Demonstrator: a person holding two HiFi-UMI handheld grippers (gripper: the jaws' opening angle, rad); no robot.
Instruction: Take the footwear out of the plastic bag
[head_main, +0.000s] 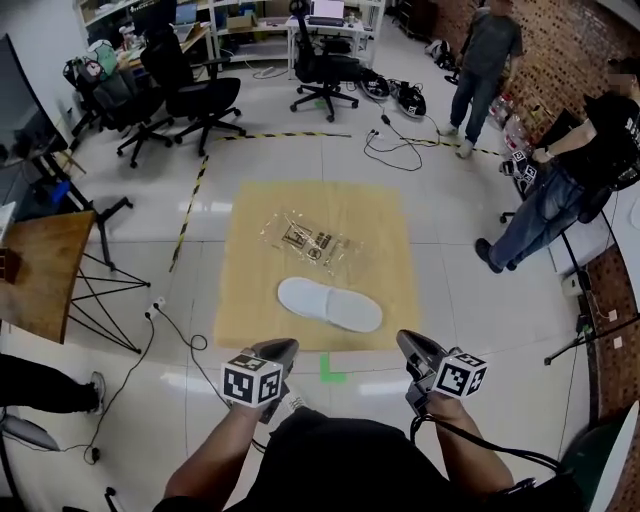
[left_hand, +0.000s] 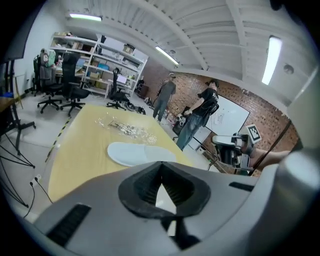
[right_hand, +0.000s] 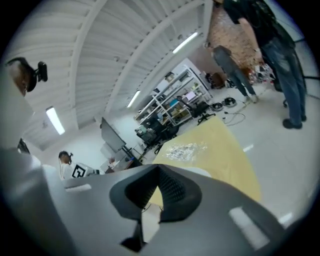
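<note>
The left gripper (head_main: 284, 350) and right gripper (head_main: 409, 342) were each pressed together, holding nothing, clear of the mat (head_main: 250, 295), where the slippers (head_main: 330, 304) lay near the bag (head_main: 305, 238).

Bright, even ceiling light; gripper views bend at edges.
</note>
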